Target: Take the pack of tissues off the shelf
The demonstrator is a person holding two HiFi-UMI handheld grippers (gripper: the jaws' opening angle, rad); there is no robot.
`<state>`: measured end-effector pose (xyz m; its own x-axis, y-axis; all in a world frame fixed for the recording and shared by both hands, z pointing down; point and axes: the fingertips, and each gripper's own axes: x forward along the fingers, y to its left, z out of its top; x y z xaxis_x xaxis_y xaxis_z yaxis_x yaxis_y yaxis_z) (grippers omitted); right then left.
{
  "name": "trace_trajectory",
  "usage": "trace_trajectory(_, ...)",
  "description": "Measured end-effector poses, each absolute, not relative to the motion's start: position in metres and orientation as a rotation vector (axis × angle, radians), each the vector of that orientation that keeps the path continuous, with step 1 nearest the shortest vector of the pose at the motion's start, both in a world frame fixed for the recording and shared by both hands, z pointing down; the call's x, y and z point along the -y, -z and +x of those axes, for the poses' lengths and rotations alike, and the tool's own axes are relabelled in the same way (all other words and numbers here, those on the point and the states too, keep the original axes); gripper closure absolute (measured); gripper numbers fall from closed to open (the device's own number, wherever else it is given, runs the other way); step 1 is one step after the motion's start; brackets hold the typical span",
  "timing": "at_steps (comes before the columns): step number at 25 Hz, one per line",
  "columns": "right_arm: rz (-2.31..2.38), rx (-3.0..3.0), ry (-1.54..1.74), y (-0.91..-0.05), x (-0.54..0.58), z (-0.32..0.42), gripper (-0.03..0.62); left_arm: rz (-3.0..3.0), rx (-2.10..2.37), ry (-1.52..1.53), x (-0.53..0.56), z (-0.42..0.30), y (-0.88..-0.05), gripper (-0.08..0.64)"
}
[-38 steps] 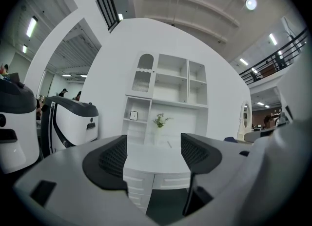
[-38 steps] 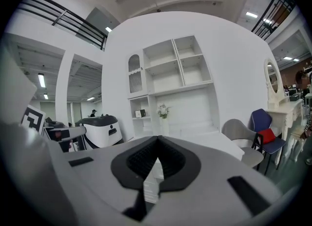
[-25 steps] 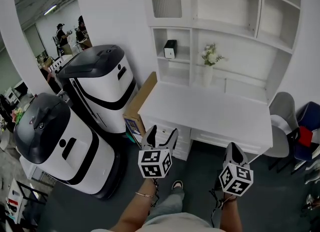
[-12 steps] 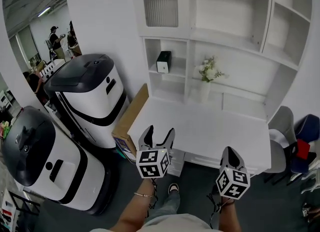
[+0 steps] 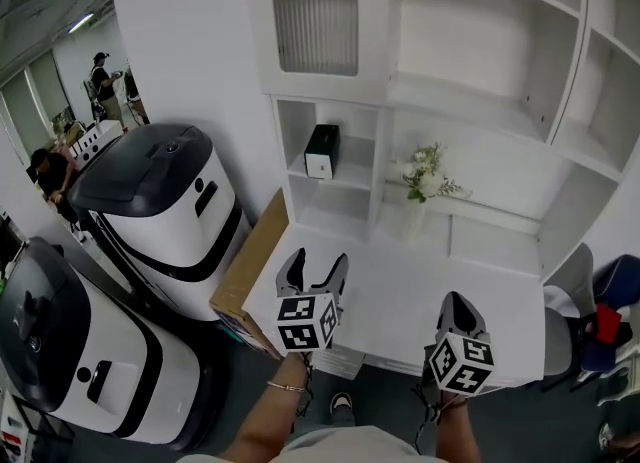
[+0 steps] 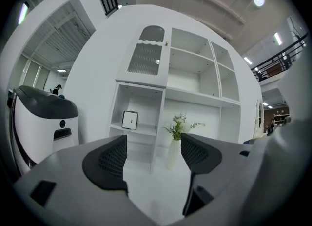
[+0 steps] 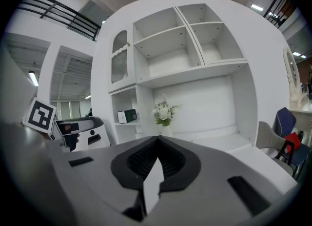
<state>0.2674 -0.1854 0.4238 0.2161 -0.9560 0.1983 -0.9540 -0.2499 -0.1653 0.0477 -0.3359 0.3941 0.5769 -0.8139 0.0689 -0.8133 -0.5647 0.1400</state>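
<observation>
Tissue pack [image 5: 321, 151] stands in the small left cubby of the shelf unit [image 5: 480, 131], far beyond the desk top [image 5: 400, 291]. In the head view I hold the left gripper [image 5: 316, 263] and right gripper [image 5: 455, 303] near me, well short of it.

In the left gripper view, the left gripper [image 6: 153, 154] is spread wide with nothing between its jaws, aimed just right of the pack [image 6: 129, 120]. I judge it ready to reach.

In the right gripper view, the right gripper [image 7: 157, 159] is pressed together on nothing, idle. The pack [image 7: 126, 116] sits far left.

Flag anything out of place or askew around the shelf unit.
Only the flat cardboard box, leaning tilted against the left end of the desk. The pack of tissues and flower vase stand upright; nothing spilled.
</observation>
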Motion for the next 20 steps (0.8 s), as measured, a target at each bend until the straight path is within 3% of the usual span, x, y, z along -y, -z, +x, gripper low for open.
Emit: trace_trajectory(20,-2.346,-2.041,0.51,-0.436,0.324,0.27,0.586,2.635,1.405,-0.081,0.435,0.072,-0.405,0.229)
